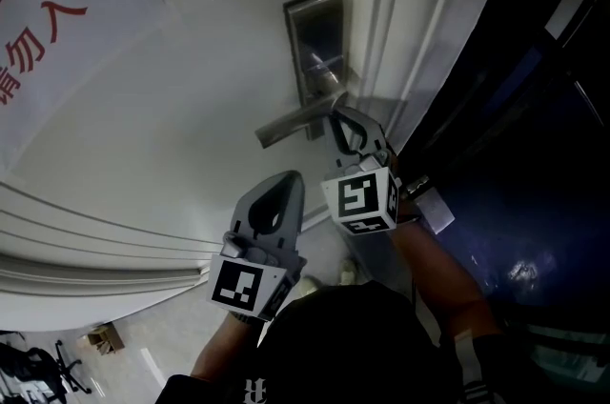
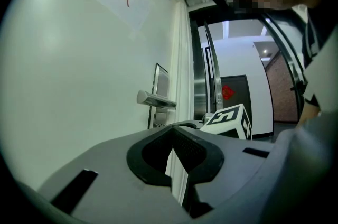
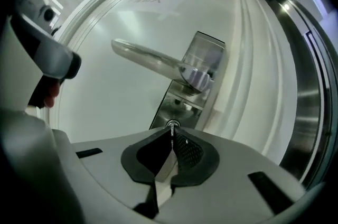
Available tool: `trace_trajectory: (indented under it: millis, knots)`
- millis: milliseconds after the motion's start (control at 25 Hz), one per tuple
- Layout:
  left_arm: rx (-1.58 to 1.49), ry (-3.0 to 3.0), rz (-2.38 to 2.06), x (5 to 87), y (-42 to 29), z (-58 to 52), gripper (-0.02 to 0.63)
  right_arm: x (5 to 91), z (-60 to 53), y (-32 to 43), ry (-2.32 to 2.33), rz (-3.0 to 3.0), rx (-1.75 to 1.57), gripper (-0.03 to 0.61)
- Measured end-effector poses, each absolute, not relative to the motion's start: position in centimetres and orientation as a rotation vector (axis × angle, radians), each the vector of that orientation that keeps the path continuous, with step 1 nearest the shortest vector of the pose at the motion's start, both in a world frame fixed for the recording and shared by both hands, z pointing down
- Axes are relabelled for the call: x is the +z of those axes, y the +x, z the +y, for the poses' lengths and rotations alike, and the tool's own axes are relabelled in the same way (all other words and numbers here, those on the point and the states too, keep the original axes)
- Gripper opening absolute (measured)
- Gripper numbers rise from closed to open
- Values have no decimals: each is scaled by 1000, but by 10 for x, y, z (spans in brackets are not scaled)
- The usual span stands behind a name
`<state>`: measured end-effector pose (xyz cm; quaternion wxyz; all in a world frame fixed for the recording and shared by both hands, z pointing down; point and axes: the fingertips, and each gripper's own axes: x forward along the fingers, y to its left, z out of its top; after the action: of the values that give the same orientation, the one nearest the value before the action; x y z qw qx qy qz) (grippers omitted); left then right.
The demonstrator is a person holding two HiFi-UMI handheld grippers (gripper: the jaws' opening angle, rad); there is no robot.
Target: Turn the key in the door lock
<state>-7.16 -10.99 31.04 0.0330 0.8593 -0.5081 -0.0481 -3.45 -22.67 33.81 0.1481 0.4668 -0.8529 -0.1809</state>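
A steel lock plate (image 1: 319, 35) with a lever handle (image 1: 295, 118) is fixed near the right edge of a white door (image 1: 191, 107). My right gripper (image 1: 345, 124) is pressed up under the handle. In the right gripper view its jaws are shut on a thin metal key (image 3: 171, 129) that sits in the keyhole low on the lock plate (image 3: 179, 106), below the handle (image 3: 153, 59). My left gripper (image 1: 289, 178) hangs lower and to the left, away from the lock. Its jaws look shut with nothing between them, and the handle (image 2: 155, 100) lies beyond them.
A white notice with red characters (image 1: 38, 11) is stuck on the door at the upper left. The door frame (image 1: 386, 11) runs beside the lock, with dark glass and metal (image 1: 534, 154) to the right. A small box (image 1: 105, 335) lies on the floor far below.
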Motion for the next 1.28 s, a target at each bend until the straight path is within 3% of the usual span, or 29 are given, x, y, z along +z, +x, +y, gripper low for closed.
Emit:
trace_trajectory:
  millis: [240,520,840,1000,1280]
  knots:
    - [-129,2617,-1578,314,-76,-108,6,342,-231,-29,1346,-2757,100,21]
    - [-121,2612,-1587,315,-78,-107,8,345,-234,-24,1086,-2982,1462,23]
    - [-117,2607,-1587,316,-78,-109,6,354,-235,-26,632,-2775,2475,23]
    - [-114,2607,-1587,316,-77,-110,6,353,-235,-27,465,-2720,2663,23]
    - [-111,2611,-1575,317,-73,-110,8,351,-234,-20,459,-2838,2582,24]
